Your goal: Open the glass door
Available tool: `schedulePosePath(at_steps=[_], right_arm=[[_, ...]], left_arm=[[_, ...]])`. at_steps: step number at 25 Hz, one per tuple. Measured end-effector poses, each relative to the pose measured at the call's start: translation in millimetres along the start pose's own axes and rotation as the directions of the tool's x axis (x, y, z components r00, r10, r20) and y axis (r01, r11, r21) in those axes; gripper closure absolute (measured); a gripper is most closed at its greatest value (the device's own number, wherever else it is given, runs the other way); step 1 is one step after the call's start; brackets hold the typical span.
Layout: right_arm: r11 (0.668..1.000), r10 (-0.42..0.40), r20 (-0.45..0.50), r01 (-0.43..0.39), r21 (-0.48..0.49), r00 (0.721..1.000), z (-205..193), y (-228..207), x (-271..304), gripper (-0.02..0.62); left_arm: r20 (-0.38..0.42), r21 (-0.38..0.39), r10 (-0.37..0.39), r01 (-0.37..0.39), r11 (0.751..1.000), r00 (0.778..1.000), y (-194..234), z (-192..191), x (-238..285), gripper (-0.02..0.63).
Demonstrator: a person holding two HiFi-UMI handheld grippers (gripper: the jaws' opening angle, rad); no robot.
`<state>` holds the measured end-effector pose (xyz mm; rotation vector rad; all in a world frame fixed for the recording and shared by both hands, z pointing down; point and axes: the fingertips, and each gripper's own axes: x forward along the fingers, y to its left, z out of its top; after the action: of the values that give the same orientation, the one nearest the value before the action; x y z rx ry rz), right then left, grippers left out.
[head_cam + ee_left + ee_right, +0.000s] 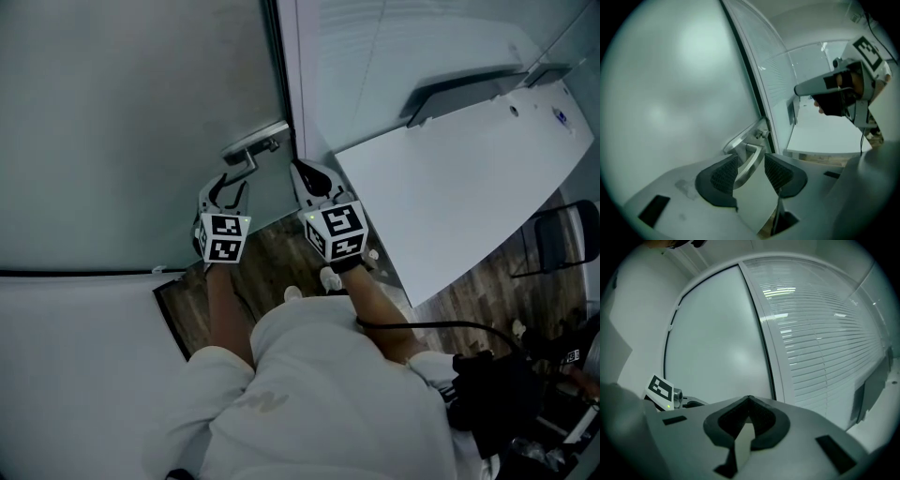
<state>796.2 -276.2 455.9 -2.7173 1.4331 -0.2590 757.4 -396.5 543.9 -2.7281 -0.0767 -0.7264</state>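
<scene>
**Glass door**: frosted panel filling the far left of the scene. Its right edge lies against the dark frame strip, so it reads as closed.

**Door handle**: metal lever low on the door's right edge, beside the frame. In the left gripper view the handle runs between the two jaws.

**Left gripper**: directly below the handle in the head view. The left gripper view shows its fingers spread wide on either side of the lever, with a gap on each side and no pad pressing on it.

**Right gripper**: just right of the left one, near the frame. Its fingers are pressed together at the tips with nothing between them, and it points at the door and the window blinds.

**White tabletop**: to the right, well clear of the handle.

**Progress**: early. The left gripper is lined up on the lever but has no grip. By my judgement, closing on the handle, turning it down and swinging the door are all left to do.
</scene>
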Motion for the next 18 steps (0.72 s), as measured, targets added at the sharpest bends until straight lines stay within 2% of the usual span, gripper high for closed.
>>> schedulePosePath(at_steps=[3,5,12,18], right_arm=[[1.000,-0.008,0.001,0.008,-0.008,1.000,-1.5,-0.2,0.6,0.595],[1.000,-0.015,0.002,0.015,-0.009,1.000,-1.2,-1.6,0.7,0.595],[0.999,-0.034,-0.005,0.034,-0.002,0.999,-3.0,-6.1,3.6,0.595],[0.999,-0.036,-0.011,0.036,0.001,0.999,-6.2,-8.1,8.6,0.595]], left_arm=[[-0.043,0.082,0.003,0.000,0.997,0.999,-1.0,-8.6,8.8,0.451],[-0.059,0.108,-0.005,0.011,0.994,0.998,-2.6,-11.0,12.7,0.451],[-0.105,0.128,-0.020,0.033,0.991,0.994,-1.6,-21.7,21.9,0.451],[-0.126,0.151,0.021,-0.002,0.989,0.992,7.2,-30.2,28.7,0.453]])
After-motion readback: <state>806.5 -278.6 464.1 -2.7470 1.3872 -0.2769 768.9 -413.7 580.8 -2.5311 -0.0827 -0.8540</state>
